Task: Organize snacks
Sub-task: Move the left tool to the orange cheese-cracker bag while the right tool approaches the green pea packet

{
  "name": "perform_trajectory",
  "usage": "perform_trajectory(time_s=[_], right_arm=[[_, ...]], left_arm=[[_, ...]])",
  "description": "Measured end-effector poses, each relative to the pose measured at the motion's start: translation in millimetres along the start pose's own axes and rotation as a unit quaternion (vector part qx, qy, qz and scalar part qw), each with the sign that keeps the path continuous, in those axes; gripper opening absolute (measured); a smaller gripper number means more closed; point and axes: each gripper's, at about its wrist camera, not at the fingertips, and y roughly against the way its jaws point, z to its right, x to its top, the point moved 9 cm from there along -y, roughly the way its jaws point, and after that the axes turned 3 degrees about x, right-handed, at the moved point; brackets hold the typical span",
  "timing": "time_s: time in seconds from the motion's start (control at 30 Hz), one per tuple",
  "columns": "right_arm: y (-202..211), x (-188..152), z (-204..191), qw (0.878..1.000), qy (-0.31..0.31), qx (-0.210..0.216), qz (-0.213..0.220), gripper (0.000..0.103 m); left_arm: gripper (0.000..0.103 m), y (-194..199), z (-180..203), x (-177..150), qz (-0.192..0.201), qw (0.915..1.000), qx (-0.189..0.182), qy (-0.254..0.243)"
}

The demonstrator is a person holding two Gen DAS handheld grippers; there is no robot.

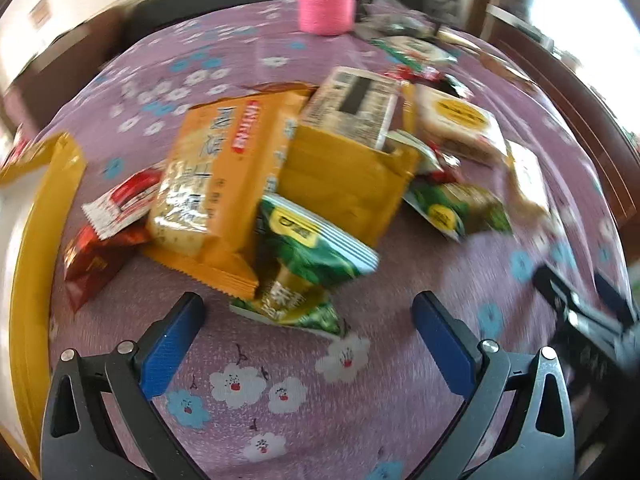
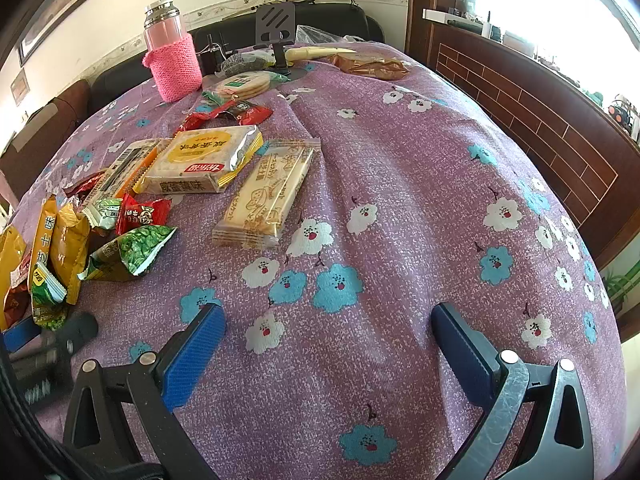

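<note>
A heap of snack packets lies on the purple flowered tablecloth (image 1: 420,280). In the left wrist view, my left gripper (image 1: 308,332) is open and empty, just short of a green packet (image 1: 316,248) and an orange cracker pack (image 1: 216,188); a yellow pack (image 1: 344,172) and red packets (image 1: 100,248) lie around them. In the right wrist view, my right gripper (image 2: 324,340) is open and empty over bare cloth (image 2: 400,200). A long biscuit pack (image 2: 268,196), a yellow cracker pack (image 2: 200,160) and a green packet (image 2: 132,252) lie ahead to its left.
A yellow-rimmed box (image 1: 32,280) stands at the left edge of the left wrist view. A pink-sleeved bottle (image 2: 172,52), a phone stand (image 2: 276,28) and more packets (image 2: 240,84) sit at the table's far side. A wooden cabinet (image 2: 520,112) is to the right.
</note>
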Motion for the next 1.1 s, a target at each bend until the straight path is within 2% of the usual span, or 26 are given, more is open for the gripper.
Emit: perform_trajectory(time_s=[0.07, 0.2, 0.43, 0.6, 0.67, 0.73, 0.8, 0.9, 1.0, 1.07, 1.1], right_arm=[[0, 0, 0, 1.000, 0.000, 0.000, 0.000, 0.103], [-1, 1, 0, 1.000, 0.002, 0.001, -0.004, 0.103], [-3, 3, -2, 1.000, 0.001, 0.001, -0.014, 0.103], [-4, 3, -2, 1.000, 0.001, 0.002, -0.015, 0.103], [-4, 3, -2, 1.000, 0.001, 0.002, -0.015, 0.103], [-4, 3, -2, 1.000, 0.001, 0.002, -0.017, 0.103], [-4, 3, -2, 1.000, 0.001, 0.002, -0.018, 0.103], [-5, 2, -3, 1.000, 0.004, 0.005, -0.022, 0.103], [-2, -3, -3, 0.999, 0.015, 0.015, -0.029, 0.103], [2, -9, -3, 0.999, 0.024, 0.021, -0.032, 0.103], [4, -11, -3, 0.999, 0.030, 0.024, -0.034, 0.103]], left_arm=[[0.103, 4, 1, -5, 0.019, 0.9998, -0.003, -0.010], [0.103, 9, 2, -12, 0.021, 0.9996, -0.008, -0.017], [0.103, 14, 4, -20, -0.003, 0.9986, -0.024, -0.048], [0.103, 17, 3, -24, -0.003, 0.9981, -0.032, -0.051], [0.102, 22, 0, -25, -0.002, 0.9980, -0.049, -0.039], [0.096, 36, -6, -25, 0.011, 0.9969, -0.075, -0.023], [0.096, 63, -19, -18, 0.054, 0.9953, -0.080, -0.011], [0.096, 115, -53, -7, 0.132, 0.9890, -0.068, 0.009], [0.097, 175, -99, 1, 0.219, 0.9742, -0.045, 0.029], [0.102, 206, -129, 5, 0.278, 0.9599, -0.025, 0.029], [0.103, 213, -140, 6, 0.290, 0.9563, -0.020, 0.027]])
